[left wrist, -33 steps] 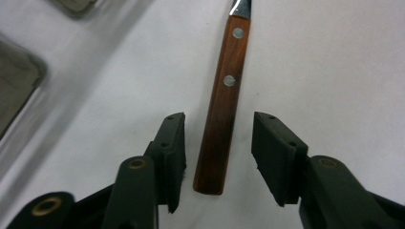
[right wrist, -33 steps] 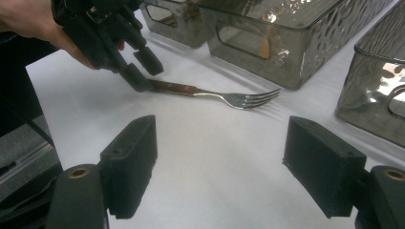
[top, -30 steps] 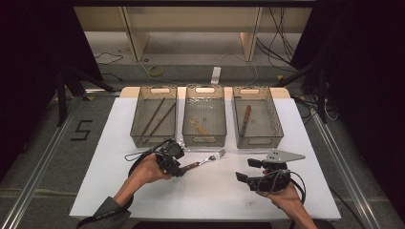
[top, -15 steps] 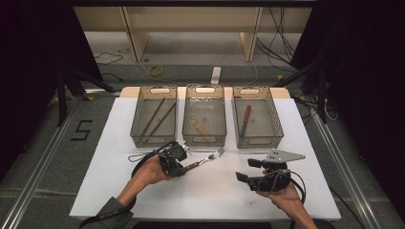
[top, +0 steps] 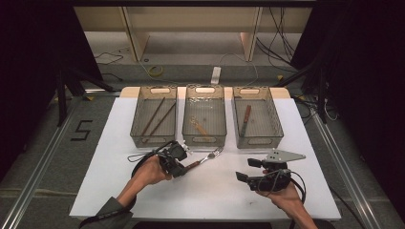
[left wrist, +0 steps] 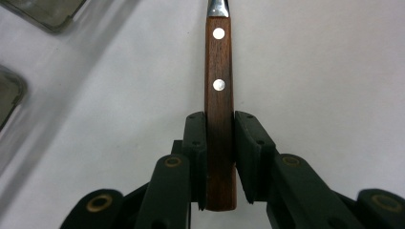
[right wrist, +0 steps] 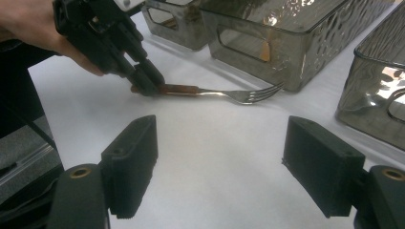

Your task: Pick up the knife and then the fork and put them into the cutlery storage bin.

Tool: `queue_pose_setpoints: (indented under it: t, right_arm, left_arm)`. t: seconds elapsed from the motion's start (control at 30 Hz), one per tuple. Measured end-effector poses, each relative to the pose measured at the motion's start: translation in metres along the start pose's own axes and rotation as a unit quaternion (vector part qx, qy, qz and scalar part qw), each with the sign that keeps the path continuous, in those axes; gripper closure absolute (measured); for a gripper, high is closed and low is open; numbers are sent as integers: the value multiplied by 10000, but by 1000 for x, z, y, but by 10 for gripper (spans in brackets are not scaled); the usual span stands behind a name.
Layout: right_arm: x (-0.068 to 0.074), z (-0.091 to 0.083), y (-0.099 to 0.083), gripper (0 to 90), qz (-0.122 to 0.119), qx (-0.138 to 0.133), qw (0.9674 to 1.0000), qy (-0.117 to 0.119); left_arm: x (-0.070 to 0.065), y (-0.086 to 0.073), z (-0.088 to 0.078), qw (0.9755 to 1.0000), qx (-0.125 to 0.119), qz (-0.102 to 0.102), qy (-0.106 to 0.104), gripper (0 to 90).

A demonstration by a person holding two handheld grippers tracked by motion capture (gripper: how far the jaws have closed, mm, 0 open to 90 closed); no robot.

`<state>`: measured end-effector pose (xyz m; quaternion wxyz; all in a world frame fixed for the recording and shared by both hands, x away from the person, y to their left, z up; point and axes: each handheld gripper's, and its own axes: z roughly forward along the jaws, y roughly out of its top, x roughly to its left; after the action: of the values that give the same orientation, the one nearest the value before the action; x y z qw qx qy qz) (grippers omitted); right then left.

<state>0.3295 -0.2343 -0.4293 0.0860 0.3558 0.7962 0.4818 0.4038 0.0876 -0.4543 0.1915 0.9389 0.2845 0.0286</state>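
Note:
A fork (top: pixel 210 156) with a brown wooden handle (left wrist: pixel 218 62) lies on the white table in front of the middle bin, tines pointing to the back right. My left gripper (top: pixel 184 168) has just been closing, and its pads (left wrist: pixel 197 138) now press on both sides of the handle's end. The right gripper view shows that left gripper (right wrist: pixel 143 81) pinching the fork (right wrist: pixel 224 93) low over the table. My right gripper (top: pixel 244 170) hovers at the front right, jaws wide apart (right wrist: pixel 222 143) with nothing between them.
Three clear bins stand in a row at the back. The left bin (top: pixel 152 139) has two dark sticks, the middle bin (top: pixel 204 140) a wooden-handled utensil, the right bin (top: pixel 260 140) a wooden-handled knife-like piece. White tabletop (top: pixel 215 200) lies open between the hands.
The left jaws look narrower around the fork's handle than a second ago. Both hands and the fork stay in the same places.

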Motion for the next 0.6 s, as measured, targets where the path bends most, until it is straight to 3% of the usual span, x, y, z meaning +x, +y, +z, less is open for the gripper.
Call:
queue_pose_setpoints:
  t: [0.2,0.37,0.6]
  right_arm:
    - [8,2,3,278,-161,-40,9998,124]
    - [20,9,6,271,-466,30,9986,257]
    - [38,25,14,270,-1070,227,9933,374]
  left_arm:
    - [-5,1,-10,9996,-78,49,-258,750]
    - [-16,2,-16,9992,-88,142,-375,750]
    - [-32,2,-25,9977,-167,278,-593,749]
